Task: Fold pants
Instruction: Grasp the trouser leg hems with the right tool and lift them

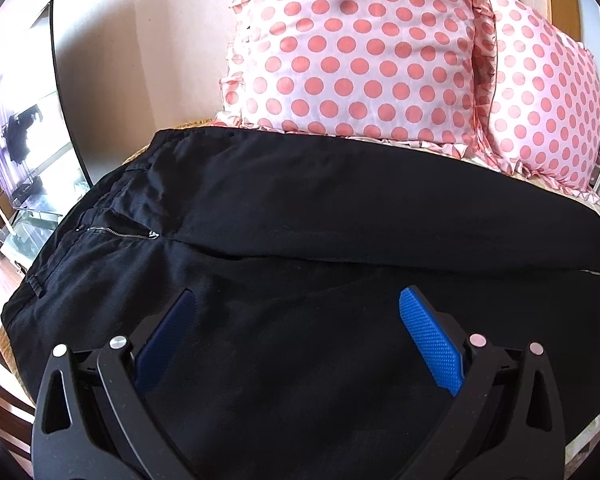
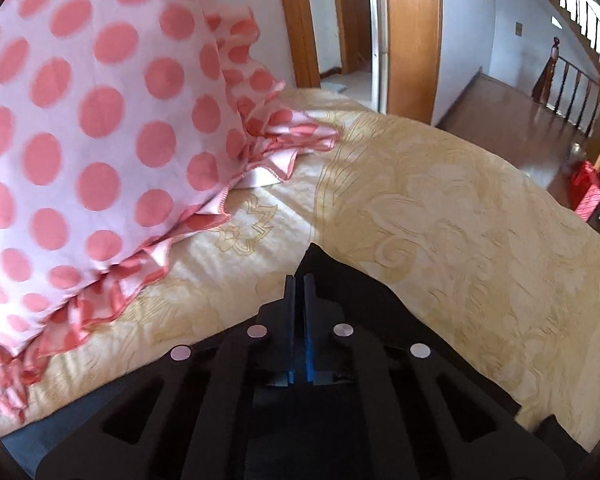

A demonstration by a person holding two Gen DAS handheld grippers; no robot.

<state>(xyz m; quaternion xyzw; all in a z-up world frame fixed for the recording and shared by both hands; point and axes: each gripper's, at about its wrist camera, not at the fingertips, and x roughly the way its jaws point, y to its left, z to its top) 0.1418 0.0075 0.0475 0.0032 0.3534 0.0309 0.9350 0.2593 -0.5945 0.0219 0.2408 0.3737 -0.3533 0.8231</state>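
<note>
Black pants [image 1: 260, 208] lie spread on the bed, waistband and zipper [image 1: 116, 234] to the left, legs running right. My left gripper [image 1: 296, 300] is open with blue pads wide apart, hovering just above the near leg. My right gripper [image 2: 299, 280] is shut on black pants fabric [image 2: 340, 280], which sticks out past the fingertips and drapes to the right over the yellow bedspread [image 2: 460, 208]. The far end of the upper leg [image 1: 580, 248] reaches the right edge of the left wrist view, where a bit of the other gripper shows.
Two pink polka-dot pillows [image 1: 360, 48] [image 1: 540, 100] stand behind the pants; one [image 2: 80, 120] is close on the left of my right gripper. A TV [image 1: 24, 120] is at left. An open doorway [image 2: 352, 20] and stair railing [image 2: 572, 92] lie beyond the bed.
</note>
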